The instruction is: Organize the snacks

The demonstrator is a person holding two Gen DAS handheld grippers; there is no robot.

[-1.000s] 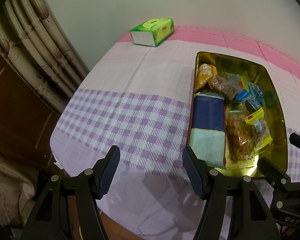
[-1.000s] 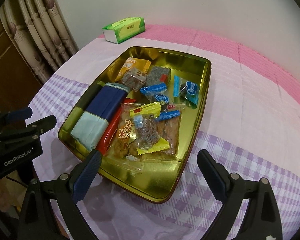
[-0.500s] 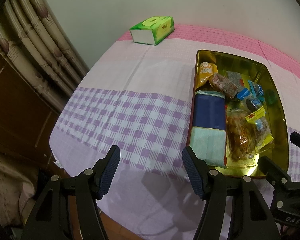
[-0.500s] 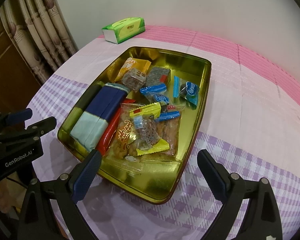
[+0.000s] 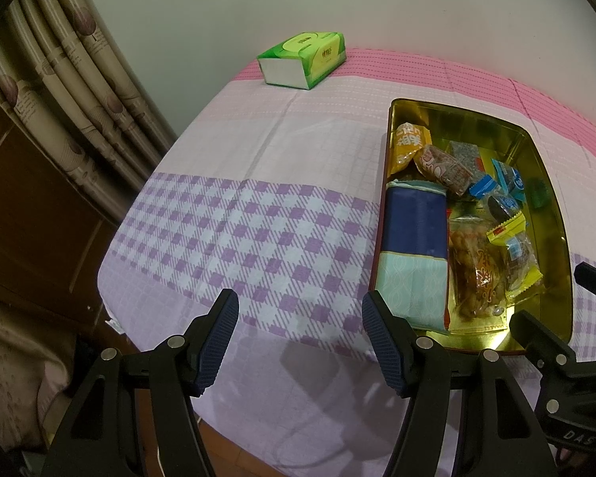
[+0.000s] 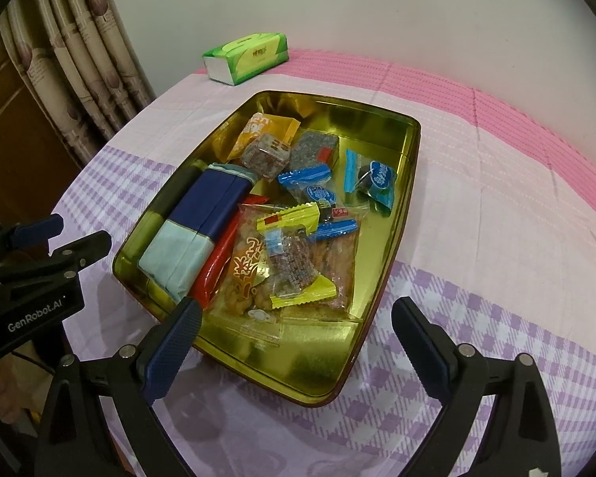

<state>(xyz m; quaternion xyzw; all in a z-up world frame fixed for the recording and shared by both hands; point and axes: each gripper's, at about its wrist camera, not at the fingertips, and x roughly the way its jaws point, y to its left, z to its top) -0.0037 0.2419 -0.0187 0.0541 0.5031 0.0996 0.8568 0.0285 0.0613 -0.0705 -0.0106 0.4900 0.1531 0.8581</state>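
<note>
A gold tin tray (image 6: 405,183) (image 5: 552,206) sits on the checked tablecloth, full of snacks: a blue and pale green packet (image 6: 194,230) (image 5: 415,250), a red stick (image 6: 218,262), a clear bag of fried snacks (image 6: 250,278), a yellow-edged wrapped bar (image 6: 294,262), blue candies (image 6: 377,177) and an orange packet (image 6: 264,131). My left gripper (image 5: 298,338) is open and empty over the cloth left of the tray. My right gripper (image 6: 298,342) is open and empty above the tray's near edge.
A green tissue box (image 5: 304,59) (image 6: 246,57) lies at the far table corner by the wall. Curtains (image 5: 59,91) and a brown wooden cabinet (image 5: 28,214) stand left of the table. The table edge (image 5: 111,318) falls off at the near left.
Both grippers have drawn back slightly from the tray. Both stay open and empty. Nothing in the tray has moved.
</note>
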